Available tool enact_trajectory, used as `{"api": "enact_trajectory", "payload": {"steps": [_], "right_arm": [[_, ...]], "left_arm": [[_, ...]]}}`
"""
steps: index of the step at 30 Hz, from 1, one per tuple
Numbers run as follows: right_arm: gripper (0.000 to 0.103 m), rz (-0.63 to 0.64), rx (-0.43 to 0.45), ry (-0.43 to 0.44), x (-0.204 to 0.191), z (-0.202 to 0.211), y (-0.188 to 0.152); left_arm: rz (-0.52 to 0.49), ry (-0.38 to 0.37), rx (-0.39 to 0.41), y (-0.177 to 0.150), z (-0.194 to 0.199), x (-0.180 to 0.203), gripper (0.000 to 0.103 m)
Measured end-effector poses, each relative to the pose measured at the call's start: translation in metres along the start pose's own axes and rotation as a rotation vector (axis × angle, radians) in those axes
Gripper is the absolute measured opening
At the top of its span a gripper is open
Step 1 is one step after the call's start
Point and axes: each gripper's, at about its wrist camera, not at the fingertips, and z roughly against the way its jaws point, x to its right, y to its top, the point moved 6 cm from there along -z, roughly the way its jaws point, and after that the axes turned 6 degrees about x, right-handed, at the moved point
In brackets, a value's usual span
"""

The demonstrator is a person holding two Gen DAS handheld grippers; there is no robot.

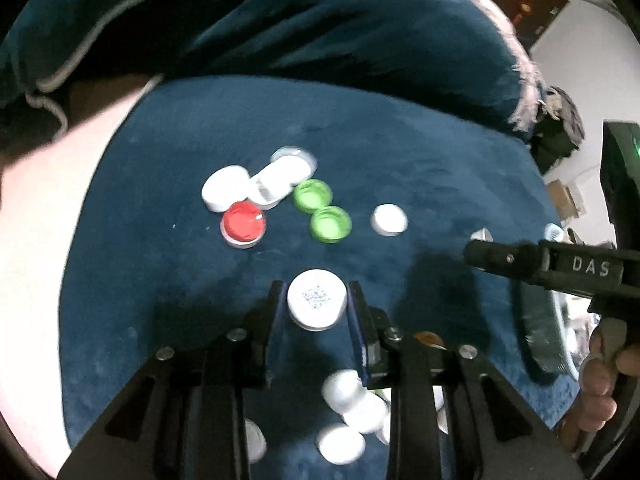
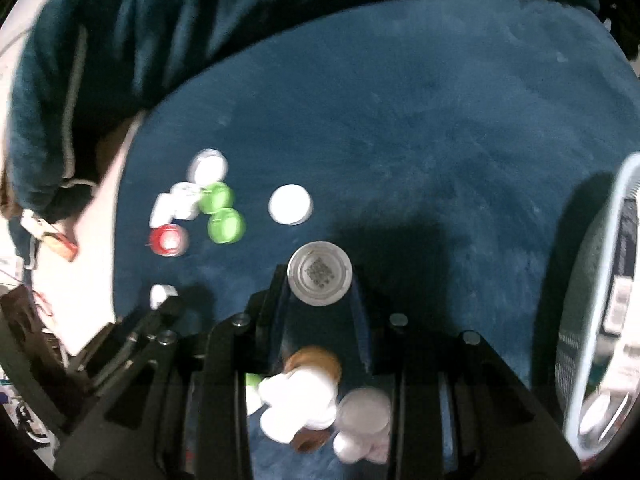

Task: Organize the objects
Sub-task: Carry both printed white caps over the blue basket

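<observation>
Caps are being sorted off the blue cushion (image 2: 440,120), and each gripper is clamped on one. A white cap (image 1: 317,299) with a printed code on top is pinched between the fingers of the left gripper (image 1: 316,304); a greyer, code-printed cap (image 2: 319,273) is pinched the same way in the right gripper (image 2: 319,280). Both caps appear lifted clear of the fabric, though blur makes this uncertain.

Loose caps are left in two groups: a far cluster with a red cap (image 1: 243,224), two green caps (image 1: 313,196) and several white ones, and a nearer white pile (image 2: 298,404) below the fingers. A pale mesh basket (image 2: 600,280) stands at the right edge and is judged the likely destination.

The carry is best done level and unhurried, since each cap is held only by its rim. Release should be delayed until the cap is well inside the basket wall. Crossing of the two grippers should be avoided.
</observation>
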Motion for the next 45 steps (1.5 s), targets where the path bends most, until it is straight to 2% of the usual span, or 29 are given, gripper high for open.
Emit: {"api": "enact_trajectory", "payload": {"steps": [4,8,12,15,17,20,22,26,30,35,39,45], "right_arm": [[0.03,-0.035,0.077,0.064,0.0,0.043,-0.007],[0.03,-0.086,0.167,0.078,0.043,0.083,-0.019],[0.03,-0.201,0.293,0.012,0.102,0.126,-0.04],[0.031,-0.294,0.357,-0.085,0.151,0.151,-0.058],[0.031,-0.359,0.364,-0.123,0.178,0.157,-0.07],[0.03,-0.444,0.344,-0.173,0.213,0.157,-0.089],[0.03,-0.467,0.315,-0.196,0.231,0.164,-0.098],[0.03,-0.488,0.261,-0.21,0.246,0.152,-0.103],[0.031,-0.519,0.227,-0.187,0.256,0.141,-0.102],[0.033,-0.598,0.242,-0.066,0.262,0.142,-0.104],[0.04,-0.603,0.288,-0.093,0.267,0.154,-0.105],[0.04,-0.603,0.334,-0.12,0.268,0.165,-0.106]], "left_arm": [[-0.047,-0.068,0.049,0.007,0.032,0.045,0.03],[-0.141,-0.147,0.08,0.007,0.055,0.109,0.03],[-0.245,-0.243,0.05,-0.015,0.062,0.181,0.03],[-0.328,-0.299,0.013,-0.039,0.058,0.231,0.03],[-0.387,-0.332,-0.02,-0.058,0.054,0.266,0.03],[-0.427,-0.35,-0.062,-0.076,0.047,0.294,0.03],[-0.428,-0.37,-0.105,-0.087,0.038,0.309,0.03],[-0.433,-0.395,-0.164,-0.1,0.024,0.326,0.03],[-0.432,-0.411,-0.191,-0.106,0.018,0.336,0.03],[-0.428,-0.417,-0.211,-0.112,0.014,0.34,0.03],[-0.441,-0.414,-0.22,-0.118,0.011,0.346,0.03],[-0.479,-0.405,-0.233,-0.132,0.0,0.363,0.03]]}}
